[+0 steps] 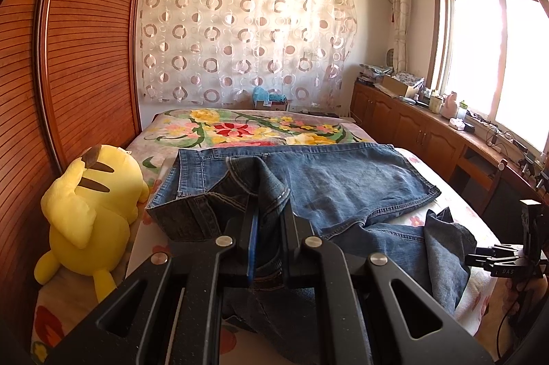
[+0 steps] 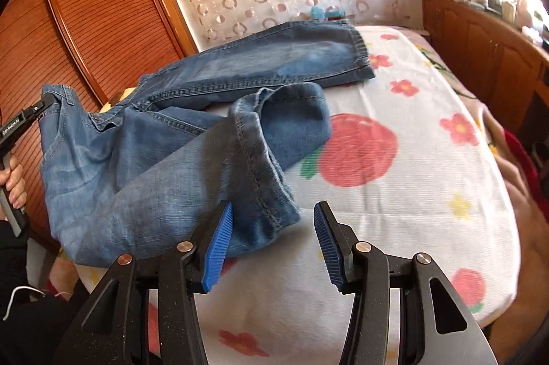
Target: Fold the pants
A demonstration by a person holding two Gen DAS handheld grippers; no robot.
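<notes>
Blue jeans (image 1: 343,183) lie across the flowered bed (image 2: 411,159). One leg lies flat toward the far side. The other leg (image 2: 212,159) is folded back in a loose heap near me. My left gripper (image 1: 269,214) is shut on the waistband and lifts a fold of denim. It also shows in the right wrist view (image 2: 44,104) at the waist end of the jeans (image 2: 257,63). My right gripper (image 2: 272,214) is open, just in front of the near leg's hem, holding nothing. It shows in the left wrist view (image 1: 480,251) beside the crumpled leg.
A yellow plush toy (image 1: 89,210) sits at the bed's left edge against the slatted wooden wardrobe (image 1: 85,39). Low wooden cabinets (image 1: 411,128) with clutter run under the window at right. A patterned curtain (image 1: 240,35) hangs behind the bed.
</notes>
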